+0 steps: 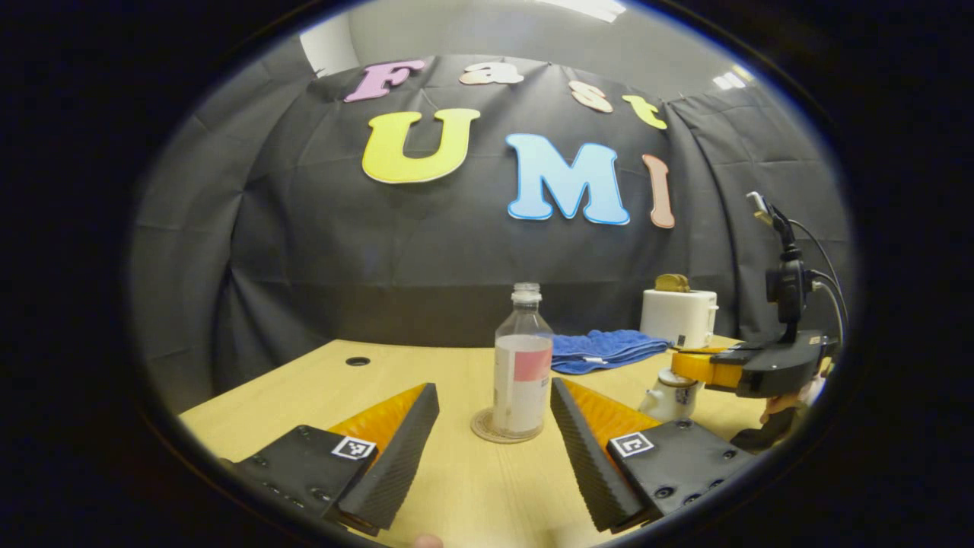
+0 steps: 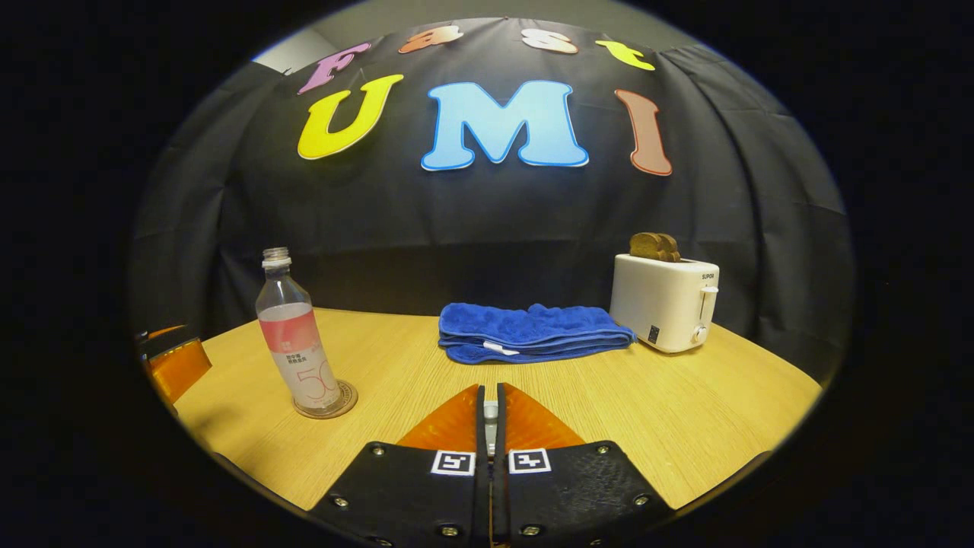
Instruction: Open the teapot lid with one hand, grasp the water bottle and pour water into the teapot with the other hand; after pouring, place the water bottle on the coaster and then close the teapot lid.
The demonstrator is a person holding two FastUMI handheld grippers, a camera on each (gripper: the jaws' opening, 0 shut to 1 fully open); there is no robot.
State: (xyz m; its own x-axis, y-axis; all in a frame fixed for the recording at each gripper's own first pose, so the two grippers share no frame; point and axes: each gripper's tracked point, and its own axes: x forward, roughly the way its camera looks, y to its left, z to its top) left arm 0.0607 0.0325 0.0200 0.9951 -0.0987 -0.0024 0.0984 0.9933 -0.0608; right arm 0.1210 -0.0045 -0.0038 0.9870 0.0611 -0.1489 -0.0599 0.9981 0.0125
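Left gripper spread wide, fingers apart and pressing on nothing. Bottle straight ahead between the two fingertips but a little beyond them, upright on the coaster, cap off, partly filled. Seen from the right gripper view, same bottle off to the left on its coaster, well apart from the fingers.

Right gripper drawn together — a thin pale sliver pinched between the fingers, likely the lid's knob, though too little visible to be sure. In the left gripper view, right gripper off to the right, directly over the teapot; lid on or lifted — cannot tell.

Risks from here:
- Open neck: any knock from a fingertip while closing in could tip the bottle and spill across the table.
- Too high or off-centre a grip on smooth plastic — possible slip or swing when lifted.
- Squeezing hard on a thin-walled open bottle could push water out early.
- Narrow grip on the knob: lid might twist loose and drop onto the teapot.
- Towel and toaster far beyond, unlikely to interfere.
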